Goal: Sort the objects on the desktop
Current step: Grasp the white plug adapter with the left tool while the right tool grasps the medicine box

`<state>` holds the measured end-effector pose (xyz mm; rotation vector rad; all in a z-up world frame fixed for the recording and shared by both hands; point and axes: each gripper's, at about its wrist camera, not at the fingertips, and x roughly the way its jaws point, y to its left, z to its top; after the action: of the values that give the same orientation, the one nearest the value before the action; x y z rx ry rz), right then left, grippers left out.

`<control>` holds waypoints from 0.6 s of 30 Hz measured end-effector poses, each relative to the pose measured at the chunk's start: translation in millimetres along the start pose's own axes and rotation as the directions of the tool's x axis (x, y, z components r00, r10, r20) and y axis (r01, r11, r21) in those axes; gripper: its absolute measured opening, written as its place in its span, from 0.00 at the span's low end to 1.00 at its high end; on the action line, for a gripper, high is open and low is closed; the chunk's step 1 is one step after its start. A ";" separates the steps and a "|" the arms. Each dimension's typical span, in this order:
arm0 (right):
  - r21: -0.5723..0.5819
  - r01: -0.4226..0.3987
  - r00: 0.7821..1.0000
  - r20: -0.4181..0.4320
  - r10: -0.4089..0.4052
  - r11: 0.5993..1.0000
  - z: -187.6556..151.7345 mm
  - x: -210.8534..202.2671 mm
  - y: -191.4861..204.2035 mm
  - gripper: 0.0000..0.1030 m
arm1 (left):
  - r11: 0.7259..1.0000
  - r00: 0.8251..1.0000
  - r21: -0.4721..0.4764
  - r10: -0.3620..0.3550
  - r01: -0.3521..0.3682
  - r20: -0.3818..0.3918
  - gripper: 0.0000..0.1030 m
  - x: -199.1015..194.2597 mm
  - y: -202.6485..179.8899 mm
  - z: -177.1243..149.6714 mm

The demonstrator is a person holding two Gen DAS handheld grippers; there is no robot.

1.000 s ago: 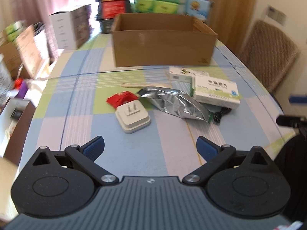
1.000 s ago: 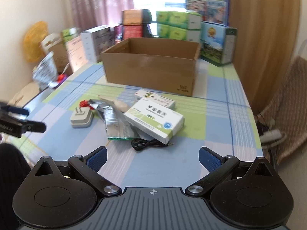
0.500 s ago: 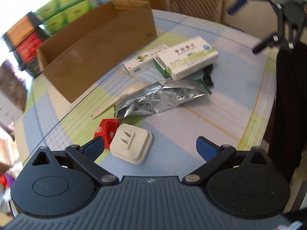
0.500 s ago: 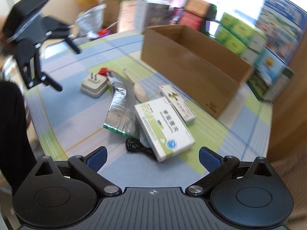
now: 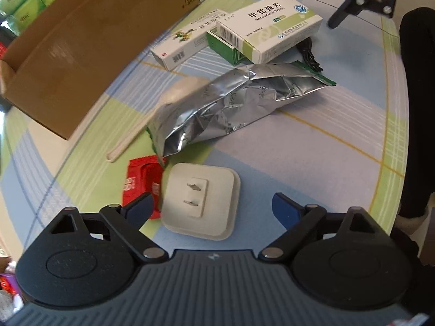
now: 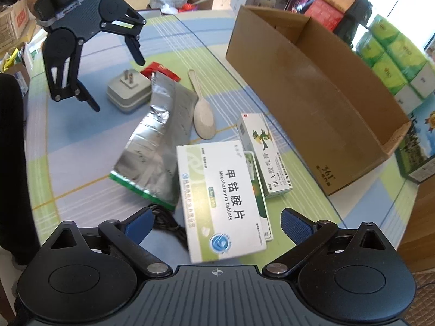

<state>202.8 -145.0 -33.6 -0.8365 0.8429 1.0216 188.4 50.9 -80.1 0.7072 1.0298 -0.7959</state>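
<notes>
Left wrist view: the left gripper (image 5: 213, 207) stands spread wide, holding nothing, low in the frame around a smooth white square plug adapter (image 5: 201, 199) with two metal prongs. A glossy red packet (image 5: 138, 179) touches its left side; crinkled silver foil bag (image 5: 231, 106) fills the centre.

Right wrist view: the right gripper (image 6: 216, 221) gapes empty over a matte white-green tablet box (image 6: 217, 201) at lower centre. Only here show the pale spoon's bowl (image 6: 204, 119) and the open inside of the brown cardboard box (image 6: 312, 87) at upper right.

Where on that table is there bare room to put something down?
Bare cloth lies between the silver foil bag and the table edge on the person's side, and left of the white plug adapter. It is crowded from the adapter to the medicine boxes beside the cardboard box.
</notes>
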 end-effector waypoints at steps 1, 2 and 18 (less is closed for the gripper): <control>-0.004 -0.006 1.000 -0.007 0.006 1.000 1.2 4.8 -1.5 0.95 | 1.000 1.000 0.000 -0.006 0.006 0.001 0.89 1.9 0.6 -0.3; -0.008 -0.011 1.000 -0.015 0.011 1.000 2.5 9.6 -3.0 0.95 | 1.000 1.000 -0.001 -0.011 0.011 0.004 0.89 3.3 1.5 -0.4; 0.037 -0.043 0.994 -0.102 0.046 0.998 11.8 43.5 -11.5 0.68 | 0.993 0.995 -0.060 -0.101 0.101 -0.002 0.71 17.5 15.1 -2.3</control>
<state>228.4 -122.0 -64.9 -0.8497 0.9680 1.0068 205.1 56.7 -95.0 0.6096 1.0964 -0.8475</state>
